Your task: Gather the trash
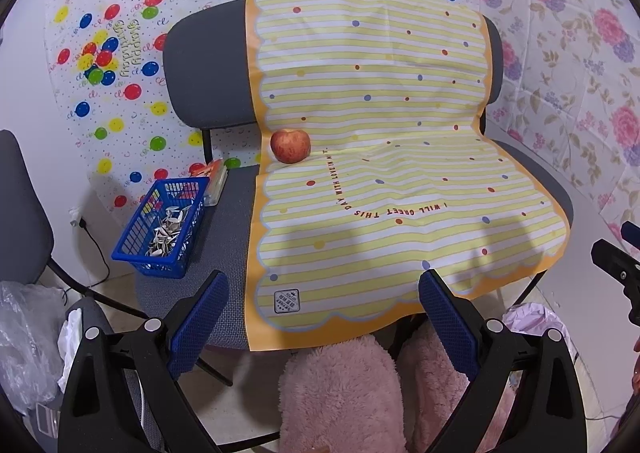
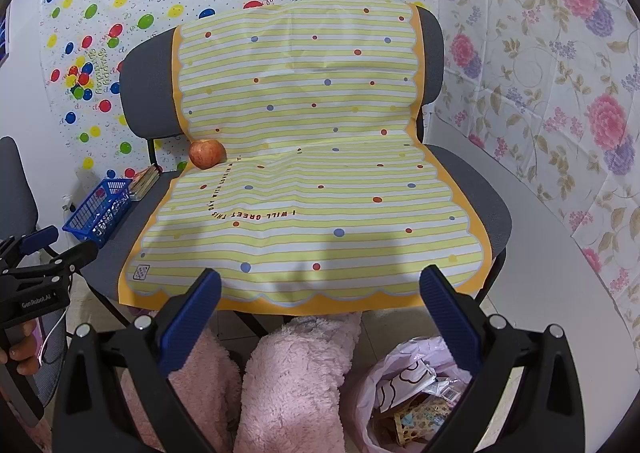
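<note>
Trash, a heap of pale seed shells (image 1: 168, 233), lies in the blue basket (image 1: 136, 237) on the chair seat (image 1: 224, 213), left of the yellow striped cloth (image 1: 372, 173). An apple (image 1: 291, 146) sits on the cloth where seat meets backrest. My left gripper (image 1: 324, 297) and my right gripper (image 2: 320, 293) both hover spread wide, empty, near the cloth's front edge. A pink bag (image 2: 404, 393) with wrappers stands on the floor below my right gripper.
</note>
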`<state>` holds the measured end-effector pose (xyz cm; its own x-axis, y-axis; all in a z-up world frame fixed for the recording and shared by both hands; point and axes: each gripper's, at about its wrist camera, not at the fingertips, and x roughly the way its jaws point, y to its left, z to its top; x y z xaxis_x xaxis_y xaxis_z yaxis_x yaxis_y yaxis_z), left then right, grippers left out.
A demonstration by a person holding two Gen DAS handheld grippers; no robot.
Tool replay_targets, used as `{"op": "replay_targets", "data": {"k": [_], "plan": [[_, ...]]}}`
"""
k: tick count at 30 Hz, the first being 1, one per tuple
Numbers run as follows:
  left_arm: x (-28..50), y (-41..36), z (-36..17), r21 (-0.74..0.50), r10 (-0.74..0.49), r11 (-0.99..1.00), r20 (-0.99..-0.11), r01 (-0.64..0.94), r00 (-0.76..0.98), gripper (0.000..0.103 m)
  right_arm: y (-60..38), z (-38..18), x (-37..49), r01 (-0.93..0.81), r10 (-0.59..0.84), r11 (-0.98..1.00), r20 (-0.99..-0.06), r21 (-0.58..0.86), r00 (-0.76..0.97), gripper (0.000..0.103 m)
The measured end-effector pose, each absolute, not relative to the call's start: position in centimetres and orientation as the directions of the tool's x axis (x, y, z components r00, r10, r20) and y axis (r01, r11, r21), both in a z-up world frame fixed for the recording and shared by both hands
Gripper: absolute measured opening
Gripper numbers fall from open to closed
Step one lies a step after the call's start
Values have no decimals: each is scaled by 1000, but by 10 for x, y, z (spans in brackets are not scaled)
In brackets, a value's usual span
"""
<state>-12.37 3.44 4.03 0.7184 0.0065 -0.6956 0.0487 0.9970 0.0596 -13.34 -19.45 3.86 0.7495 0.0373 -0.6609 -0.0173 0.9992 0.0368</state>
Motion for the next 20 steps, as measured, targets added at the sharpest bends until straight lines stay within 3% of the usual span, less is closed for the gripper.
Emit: {"op": "replay_targets", "data": {"k": [12, 20], "plan": [[-123, 34, 40, 59, 2, 997, -682, 52, 732, 95, -194, 38, -131, -19, 43, 999, -666, 44, 744, 97], [-82, 41, 16, 24, -7, 999, -723, 36, 691, 95, -215, 12, -85, 7, 18, 999, -701, 33, 713, 97]]}}
